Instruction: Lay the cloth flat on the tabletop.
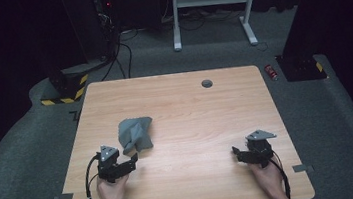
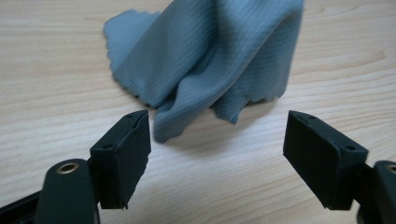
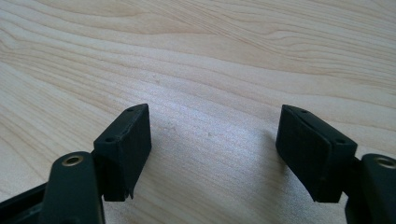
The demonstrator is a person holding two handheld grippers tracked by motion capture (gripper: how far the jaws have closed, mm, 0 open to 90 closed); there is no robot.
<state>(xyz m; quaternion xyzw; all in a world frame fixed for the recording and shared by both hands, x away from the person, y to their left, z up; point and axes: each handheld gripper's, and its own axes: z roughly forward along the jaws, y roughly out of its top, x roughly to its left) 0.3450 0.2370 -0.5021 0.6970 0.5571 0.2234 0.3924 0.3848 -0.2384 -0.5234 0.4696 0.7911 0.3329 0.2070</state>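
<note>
Ease the wide-open left tool (image 1: 134,158) toward 12 o'clock – pinch the grey cloth (image 1: 136,133) at its near fold – right tool (image 1: 236,151) gaping idle.

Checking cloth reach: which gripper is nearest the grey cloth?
The left gripper: its open jaws point at the cloth just ahead. The right gripper sits far across the table.

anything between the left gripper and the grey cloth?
Nothing. In the left gripper view, bare wood separates the open left gripper from the grey cloth; the fingers don't touch it.
</note>
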